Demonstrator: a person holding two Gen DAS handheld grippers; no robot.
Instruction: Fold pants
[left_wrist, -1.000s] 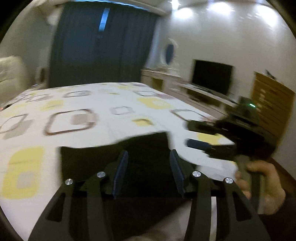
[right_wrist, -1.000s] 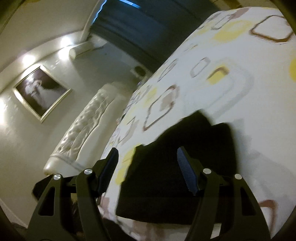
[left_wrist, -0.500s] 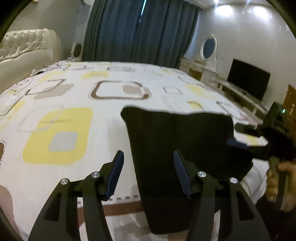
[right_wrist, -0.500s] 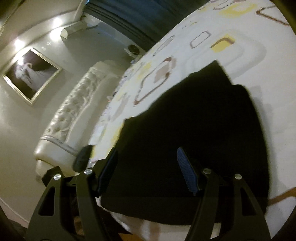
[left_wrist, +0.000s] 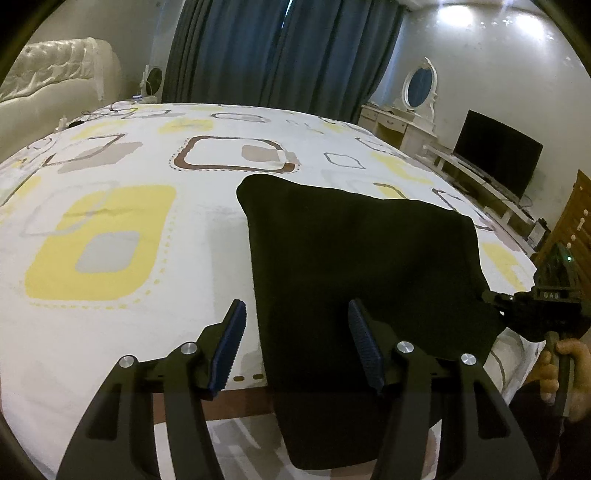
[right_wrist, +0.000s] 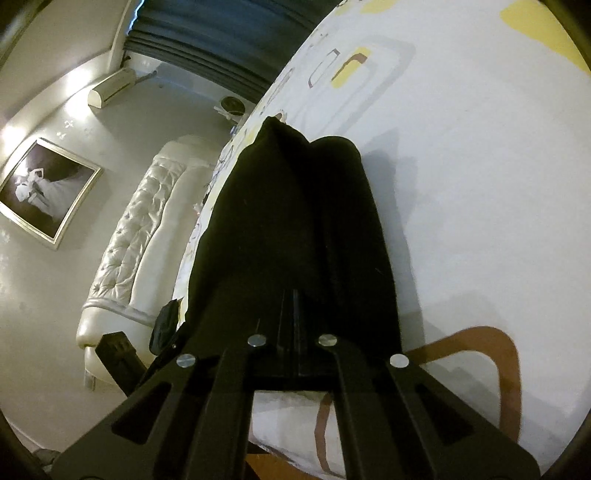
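Note:
Black pants (left_wrist: 354, 266) lie on the patterned bed sheet (left_wrist: 110, 229), with one end hanging over the bed's near edge. My left gripper (left_wrist: 297, 345) is open and empty, its blue pads astride the pants' left edge near the bed's front. My right gripper (left_wrist: 495, 299) shows at the right of the left wrist view, pinching the pants' right edge. In the right wrist view the right gripper (right_wrist: 291, 314) is shut on the black pants (right_wrist: 291, 221), which stretch away from it across the bed.
A white tufted headboard (left_wrist: 48, 92) is on the left. Dark blue curtains (left_wrist: 280, 51) hang behind the bed. A TV (left_wrist: 498, 155) and dresser stand on the right. A framed picture (right_wrist: 44, 192) hangs on the wall.
My right gripper has shut on the pants' edge. The left gripper has moved left, so the pants now lie to its right.

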